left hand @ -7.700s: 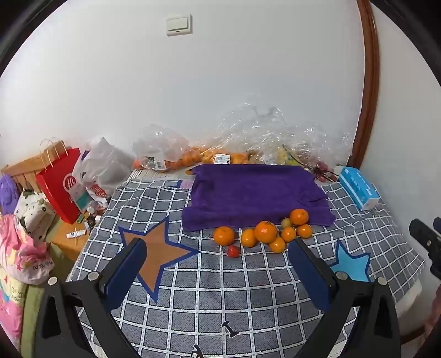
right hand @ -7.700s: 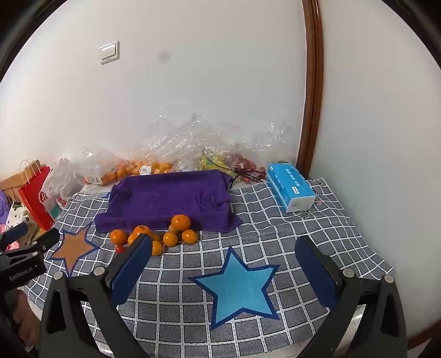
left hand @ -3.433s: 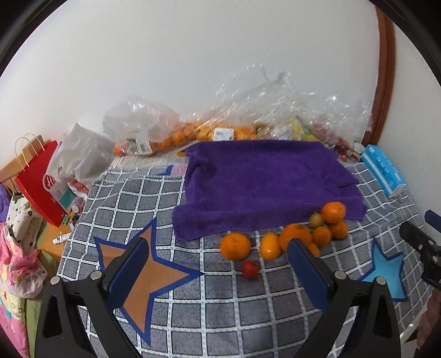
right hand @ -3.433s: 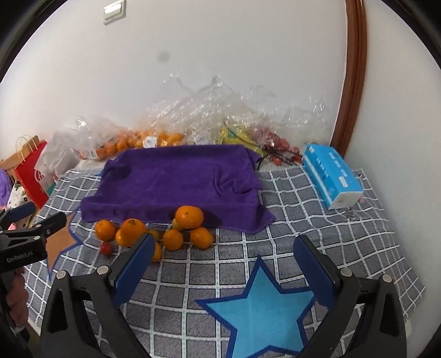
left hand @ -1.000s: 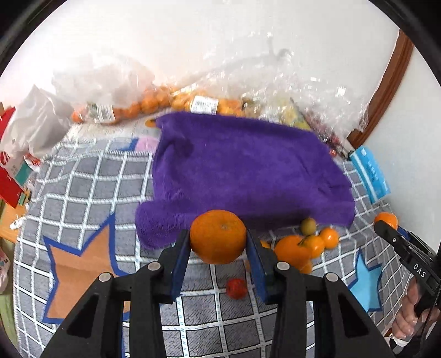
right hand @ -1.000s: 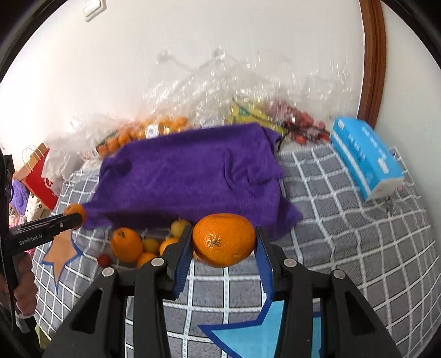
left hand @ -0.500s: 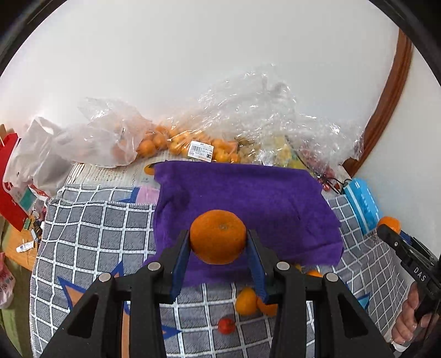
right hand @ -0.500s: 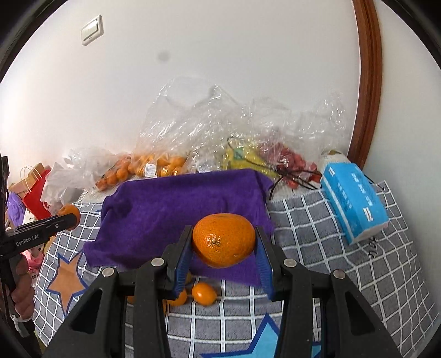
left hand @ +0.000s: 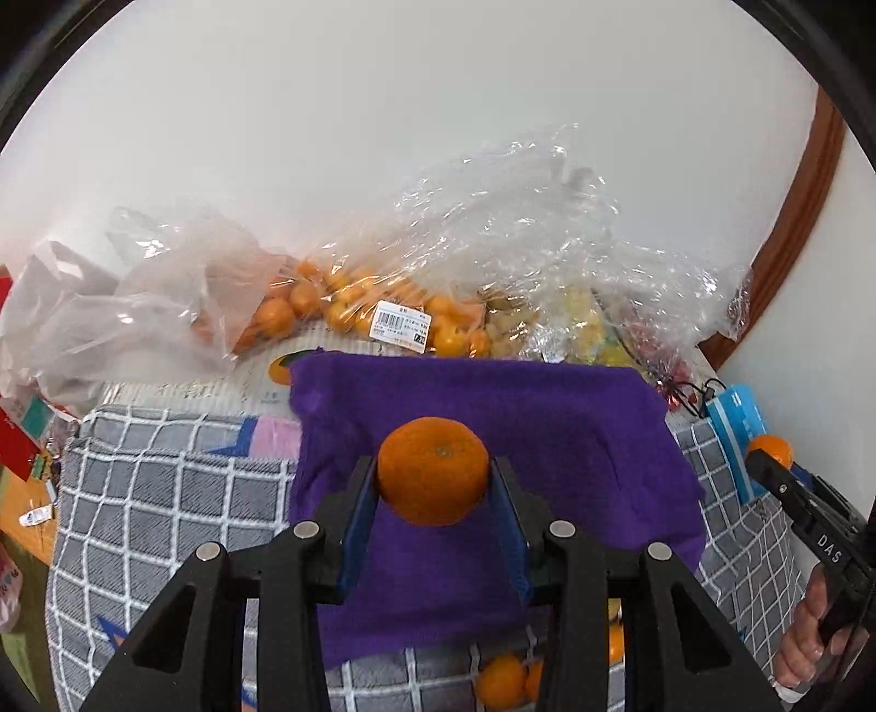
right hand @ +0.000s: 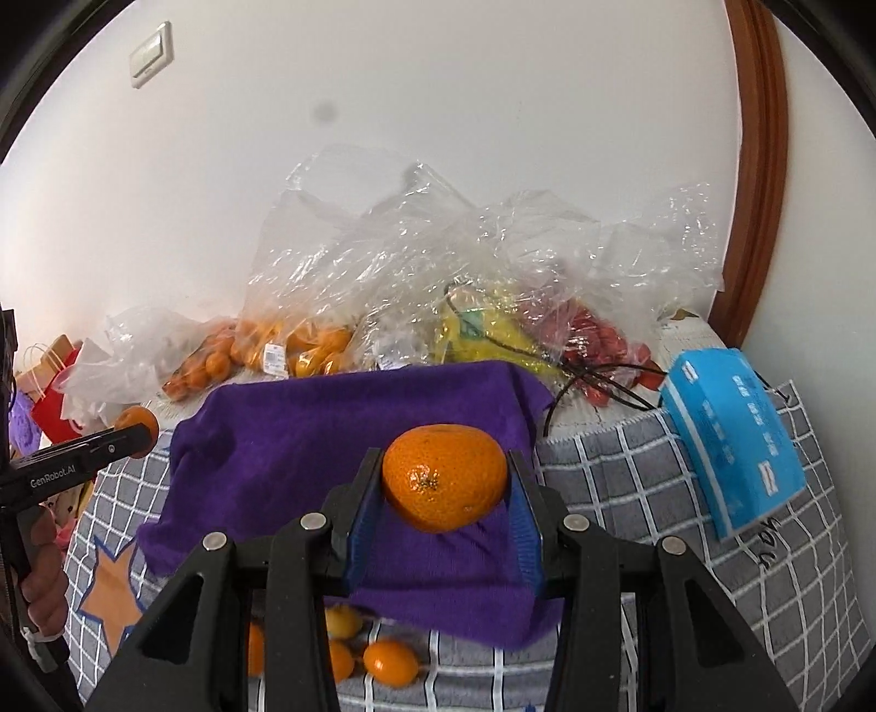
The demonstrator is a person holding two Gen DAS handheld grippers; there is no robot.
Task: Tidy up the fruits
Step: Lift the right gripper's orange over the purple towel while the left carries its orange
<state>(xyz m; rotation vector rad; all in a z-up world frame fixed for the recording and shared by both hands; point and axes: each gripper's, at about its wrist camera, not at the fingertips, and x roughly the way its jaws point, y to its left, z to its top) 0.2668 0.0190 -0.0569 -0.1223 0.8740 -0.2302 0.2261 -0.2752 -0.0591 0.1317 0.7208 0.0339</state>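
Both grippers tilt downward over the purple towel (left hand: pixel 547 427). The left gripper (left hand: pixel 435 487) is clamped on an orange (left hand: pixel 432 470); the right gripper (right hand: pixel 444 493) grips a second orange (right hand: pixel 444 485). Since a second ago both have lifted and carried forward, leaving the loose fruit (right hand: pixel 390 662) near the towel's front edge.

A plain white wall (right hand: pixel 438 137) carries a light switch (right hand: pixel 149 53); a curved brown wooden frame (right hand: pixel 758 164) stands right.
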